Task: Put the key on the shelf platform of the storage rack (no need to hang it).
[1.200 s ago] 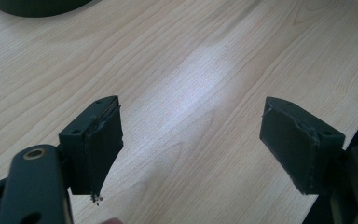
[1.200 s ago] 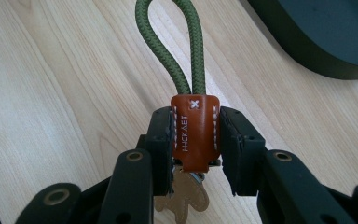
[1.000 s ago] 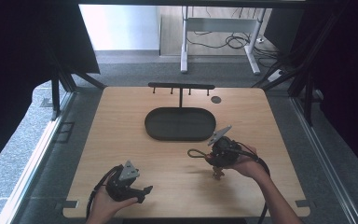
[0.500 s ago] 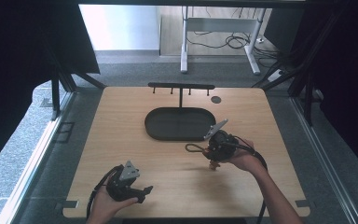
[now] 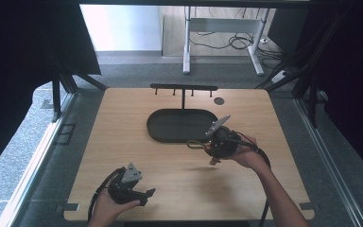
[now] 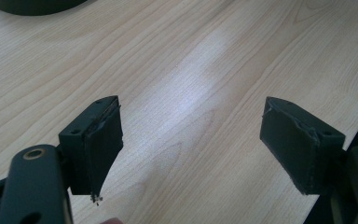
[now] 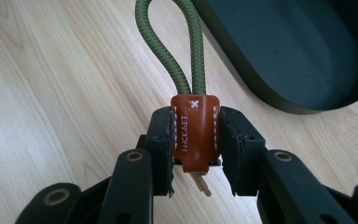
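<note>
My right gripper [image 7: 196,140] is shut on a brown stitched leather key strap [image 7: 195,133]. Its green cord loop [image 7: 168,42] sticks out ahead of the jaws, and a small metal piece hangs below the tab. In the high view this gripper [image 5: 212,146] is held above the table just off the right front rim of the black oval tray [image 5: 182,125], with the cord loop [image 5: 194,143] pointing left. My left gripper [image 5: 144,195] rests near the front left of the table. Its jaws [image 6: 191,135] stand wide open over bare wood with nothing between them.
A black rack with several small hooks [image 5: 184,88] stands at the table's back edge behind the tray. A dark round spot [image 5: 219,100] lies at the back right. The tray [image 7: 307,56] holds nothing. Bare wood spreads left and right of the tray.
My right gripper has carried the key strap a little to the left and toward the tray. The left gripper has stayed where it was.
</note>
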Motion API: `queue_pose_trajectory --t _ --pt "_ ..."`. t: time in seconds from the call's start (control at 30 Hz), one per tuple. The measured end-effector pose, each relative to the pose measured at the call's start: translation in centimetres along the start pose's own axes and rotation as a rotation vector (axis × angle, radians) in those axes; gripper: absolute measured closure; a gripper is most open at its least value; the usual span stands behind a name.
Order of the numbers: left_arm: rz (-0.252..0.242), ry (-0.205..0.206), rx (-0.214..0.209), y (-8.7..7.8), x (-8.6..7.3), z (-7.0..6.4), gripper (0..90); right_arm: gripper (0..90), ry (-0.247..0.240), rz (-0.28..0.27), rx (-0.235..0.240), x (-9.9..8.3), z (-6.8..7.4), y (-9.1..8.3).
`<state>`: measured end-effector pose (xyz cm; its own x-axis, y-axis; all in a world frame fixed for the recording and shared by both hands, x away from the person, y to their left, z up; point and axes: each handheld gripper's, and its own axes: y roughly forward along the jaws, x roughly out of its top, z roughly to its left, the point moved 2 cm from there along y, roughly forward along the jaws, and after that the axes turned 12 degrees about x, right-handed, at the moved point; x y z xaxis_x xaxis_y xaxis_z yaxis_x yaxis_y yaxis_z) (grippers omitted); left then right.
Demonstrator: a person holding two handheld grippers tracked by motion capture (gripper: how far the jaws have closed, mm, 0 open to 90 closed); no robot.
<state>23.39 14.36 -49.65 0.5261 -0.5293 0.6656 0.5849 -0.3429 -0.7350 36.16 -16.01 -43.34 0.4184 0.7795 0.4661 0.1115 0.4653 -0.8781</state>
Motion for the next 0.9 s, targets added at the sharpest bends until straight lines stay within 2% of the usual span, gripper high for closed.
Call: queue_pose_trajectory --t 0.6,0.9 --pt "0.002 -0.001 0.000 0.0 0.0 0.1 21.6 66.9 0.012 0.002 -0.012 0.6 -1.0 -0.5" --pt "0.003 0.000 -0.003 0.0 0.0 0.1 21.6 66.9 0.027 0.002 -0.016 1.7 -1.8 -0.7"
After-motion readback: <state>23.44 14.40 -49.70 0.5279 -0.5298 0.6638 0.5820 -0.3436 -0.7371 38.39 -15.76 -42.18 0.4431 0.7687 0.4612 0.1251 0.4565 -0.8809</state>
